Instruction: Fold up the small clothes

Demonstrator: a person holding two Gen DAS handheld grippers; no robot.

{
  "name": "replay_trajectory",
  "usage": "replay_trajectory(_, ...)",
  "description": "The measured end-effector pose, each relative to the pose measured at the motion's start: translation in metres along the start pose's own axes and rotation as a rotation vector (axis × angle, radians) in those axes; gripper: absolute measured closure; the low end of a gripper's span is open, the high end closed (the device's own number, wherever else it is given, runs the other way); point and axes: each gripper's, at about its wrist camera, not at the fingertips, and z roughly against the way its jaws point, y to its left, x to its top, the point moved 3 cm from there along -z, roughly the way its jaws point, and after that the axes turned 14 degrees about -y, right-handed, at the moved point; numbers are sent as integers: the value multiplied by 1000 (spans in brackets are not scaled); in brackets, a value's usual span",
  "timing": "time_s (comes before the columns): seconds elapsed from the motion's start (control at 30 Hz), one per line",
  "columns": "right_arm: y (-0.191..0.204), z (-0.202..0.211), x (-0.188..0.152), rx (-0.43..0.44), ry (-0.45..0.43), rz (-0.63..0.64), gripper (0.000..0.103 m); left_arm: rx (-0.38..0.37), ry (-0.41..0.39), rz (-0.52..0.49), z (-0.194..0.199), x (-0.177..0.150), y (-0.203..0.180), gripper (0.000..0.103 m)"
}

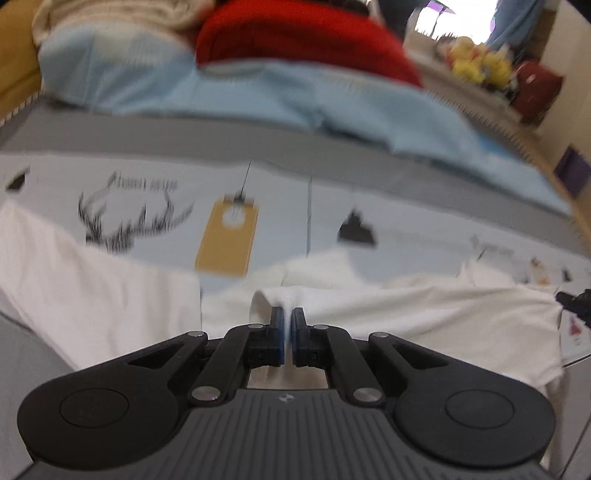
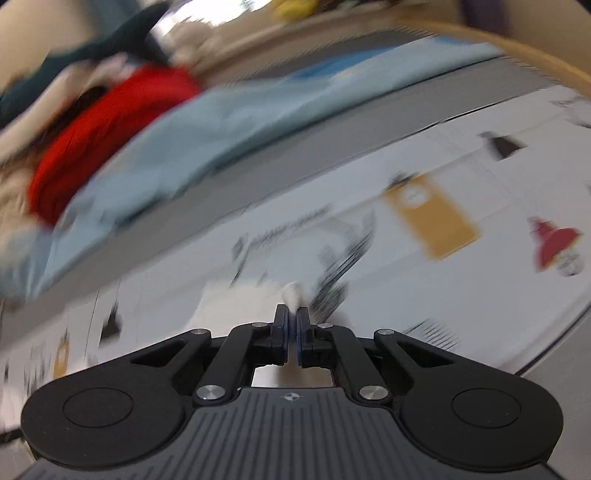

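1. Left gripper (image 1: 287, 316): jaws clenched on a bunched fold of the white garment (image 1: 424, 310), low centre of the left wrist view. The cloth spreads left and right of the jaws, partly draped over the patterned worktop (image 1: 147, 177).
2. Right gripper (image 2: 291, 314): jaws pinched together on a small tuft of white cloth, low centre of the right wrist view. That view is heavily blurred, so how much fabric is held cannot be told.
3. Step in hand, as judged: carrying two pinched points of the garment to make a fold.
4. To do it well: keep both grips firm, hold the edge between them taut and level, lay it down square onto the rest of the cloth, and let go only once the fold lies flat. The right pinch looks thin; it may slip if pulled hard.
5. Surroundings: a light blue cloth (image 1: 258, 92) lies across the upper part of the left view, with a red garment (image 1: 295, 33) on top of it and a cream one (image 1: 122, 14) at upper left. Yellow soft toys (image 1: 480, 62) sit at upper right.
6. The yellow tag shape (image 1: 227, 240) and the deer head (image 1: 129, 221) look like prints on the worktop cover, not loose items.
7. Obstruction: the pile is well apart from the white garment; a wide swing upward in frame could drag into the blue cloth.
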Motion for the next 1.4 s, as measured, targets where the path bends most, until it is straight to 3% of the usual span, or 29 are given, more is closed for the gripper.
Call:
replay_trajectory(0.1, -27, 0, 13, -66, -46, -80, 101, 19, 40, 17, -9, -4, 5, 98)
replay_trajectory(0.2, -35, -1, 12, -147, -74, -52, 98, 140, 84, -3, -24, -12, 16, 97)
replay_trajectory(0.27, -39, 0, 12, -176, -68, -46, 97, 149, 82, -6, -25, -9, 19, 97)
replay_trajectory(0.4, -30, 7, 13, -58, -13, -39, 97, 101, 86, 14, -20, -4, 18, 92)
replay_trajectory(0.43, -24, 9, 12, -22, 11, 0, 91, 96, 94, 6, -21, -4, 16, 87)
replay_trajectory(0.47, -17, 11, 9, 19, 47, 47, 88, 97, 106, 4, -21, -5, 15, 79)
replay_trajectory(0.53, -5, 15, -2, 95, 142, 162, 75, 99, 136, 27, -22, -10, 18, 75)
replay_trajectory(0.7, 10, 29, -43, 201, 300, 477, 73, 70, 216, 120, -27, -25, 35, 69)
replay_trajectory(0.83, 10, 40, -66, 236, 340, 645, 71, 97, 265, 151, -35, -39, 46, 62)
replay_trajectory(1.0, 11, 41, -76, 240, 328, 746, 70, 101, 287, 187, -45, -47, 45, 62)
replay_trajectory(1.3, 12, 43, -95, 224, 354, 915, 69, 110, 290, 130, -53, -53, 27, 64)
replay_trajectory(1.33, 12, 43, -98, 226, 356, 940, 69, 110, 288, 118, -53, -53, 25, 71)
replay_trajectory(1.37, 12, 43, -100, 226, 357, 961, 70, 110, 286, 99, -52, -53, 24, 86)
replay_trajectory(1.4, 12, 44, -101, 223, 355, 975, 74, 106, 284, 77, -51, -52, 21, 92)
